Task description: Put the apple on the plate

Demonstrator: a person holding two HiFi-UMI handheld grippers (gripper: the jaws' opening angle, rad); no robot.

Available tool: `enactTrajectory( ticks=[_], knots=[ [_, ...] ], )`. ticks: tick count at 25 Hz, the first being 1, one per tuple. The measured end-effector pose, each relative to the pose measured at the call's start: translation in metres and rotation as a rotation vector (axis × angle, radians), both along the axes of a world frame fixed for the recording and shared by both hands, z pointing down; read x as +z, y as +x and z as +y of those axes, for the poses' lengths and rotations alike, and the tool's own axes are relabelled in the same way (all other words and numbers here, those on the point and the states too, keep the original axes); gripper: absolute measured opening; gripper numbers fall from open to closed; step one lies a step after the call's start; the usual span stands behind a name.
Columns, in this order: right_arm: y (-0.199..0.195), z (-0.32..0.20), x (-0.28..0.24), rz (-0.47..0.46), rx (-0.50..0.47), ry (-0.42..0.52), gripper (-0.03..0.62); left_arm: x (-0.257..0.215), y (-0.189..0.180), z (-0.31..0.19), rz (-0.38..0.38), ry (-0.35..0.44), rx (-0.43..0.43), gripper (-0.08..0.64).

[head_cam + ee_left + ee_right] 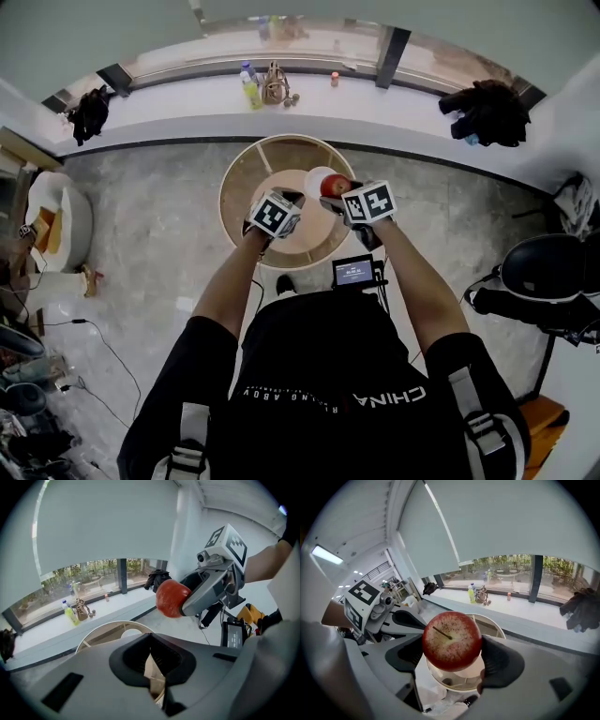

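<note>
A red apple [335, 185] hangs in the air above the round wooden table [246, 180], with my right gripper [336, 190] shut on it. In the right gripper view the apple [452, 641] fills the gap between both dark pads, stem towards the camera. A white plate [315, 176] lies on the table right beside and below the apple. My left gripper [292, 200] hovers over the table just left of the apple, jaws together and holding nothing. From the left gripper [152, 660] view, the apple [172, 598] and the right gripper [212, 583] show up and to the right.
A long white window ledge runs behind the table, with bottles [249, 86], a small bag [275, 84] and dark clothing [487, 111] on it. A small screen [354, 272] hangs at the person's chest. A black chair [544, 272] stands at the right, and clutter lies on the floor at the left.
</note>
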State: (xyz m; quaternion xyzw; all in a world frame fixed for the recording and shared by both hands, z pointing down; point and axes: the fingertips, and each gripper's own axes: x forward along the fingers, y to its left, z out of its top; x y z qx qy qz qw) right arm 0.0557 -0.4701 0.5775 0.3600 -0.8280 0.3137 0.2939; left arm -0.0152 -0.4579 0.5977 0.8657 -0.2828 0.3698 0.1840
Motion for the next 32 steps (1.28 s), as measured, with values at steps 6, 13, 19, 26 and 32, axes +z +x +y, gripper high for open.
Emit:
enactTrajectory(
  ticks=[6, 13, 19, 26, 32],
  knots=[
    [0.004, -0.009, 0.016, 0.021, 0.013, -0.021, 0.413, 0.015, -0.002, -0.006, -0.004, -0.013, 0.024, 0.018],
    [0.018, -0.019, 0.043, 0.051, 0.028, -0.076, 0.413, 0.032, 0.006, -0.014, 0.005, -0.059, 0.044, 0.018],
    [0.036, -0.048, 0.091, 0.131, 0.029, -0.075, 0.413, 0.064, 0.007, -0.042, 0.027, -0.087, -0.002, 0.018],
    [0.031, -0.116, 0.192, 0.197, -0.043, -0.059, 0.413, 0.139, 0.024, -0.091, 0.016, -0.101, 0.047, 0.018],
    [0.015, -0.174, 0.301, 0.216, -0.085, -0.059, 0.413, 0.225, 0.026, -0.144, 0.03, -0.145, -0.051, 0.018]
  ],
)
